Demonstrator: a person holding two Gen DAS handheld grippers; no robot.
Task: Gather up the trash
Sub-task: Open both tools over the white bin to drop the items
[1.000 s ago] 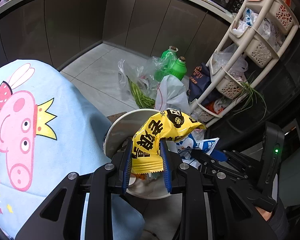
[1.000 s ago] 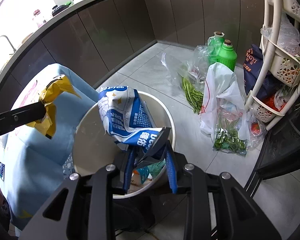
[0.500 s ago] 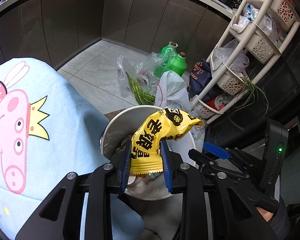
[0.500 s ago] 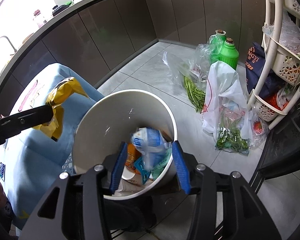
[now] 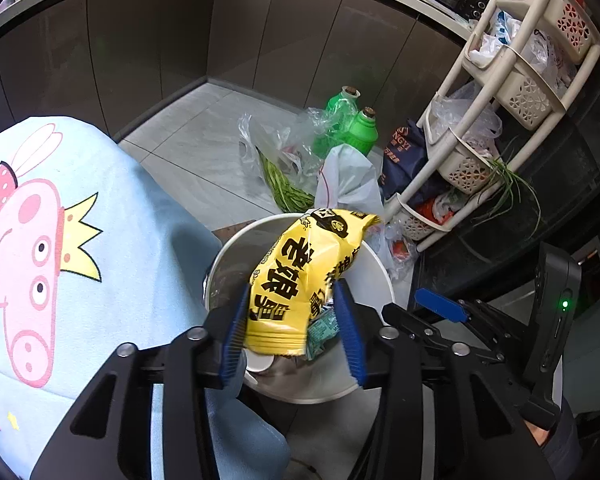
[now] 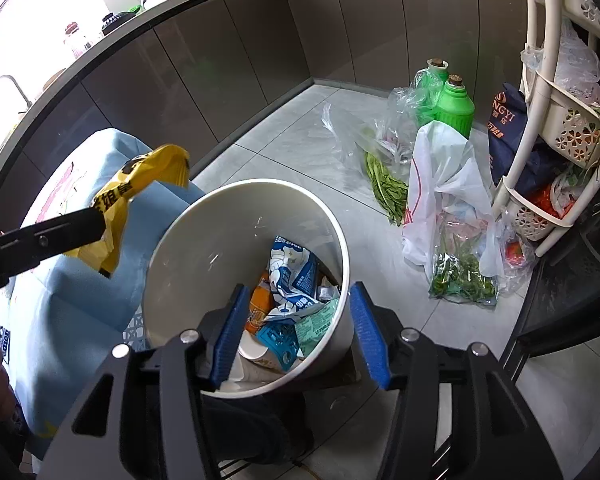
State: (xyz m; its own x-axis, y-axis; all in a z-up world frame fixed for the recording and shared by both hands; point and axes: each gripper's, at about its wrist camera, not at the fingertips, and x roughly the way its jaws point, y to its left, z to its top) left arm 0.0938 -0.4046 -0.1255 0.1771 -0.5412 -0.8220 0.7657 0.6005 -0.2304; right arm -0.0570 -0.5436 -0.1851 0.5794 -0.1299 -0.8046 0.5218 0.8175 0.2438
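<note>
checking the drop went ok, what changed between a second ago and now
The right gripper opened and let go of the blue-and-white crumpled snack wrapper, which fell into the round white plastic bin. The left gripper has also spread its jaws; the yellow snack bag now hangs loose over the bin. The bin stayed put.

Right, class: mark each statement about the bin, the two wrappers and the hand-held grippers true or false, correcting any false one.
1. The blue wrapper lies inside the white bin. True.
2. The right hand-held gripper grips the blue wrapper. False: it is open, holding nothing.
3. The yellow wrapper is between the left hand-held gripper's fingers. True.
4. The bin holds no trash. False: several wrappers lie inside.
</note>
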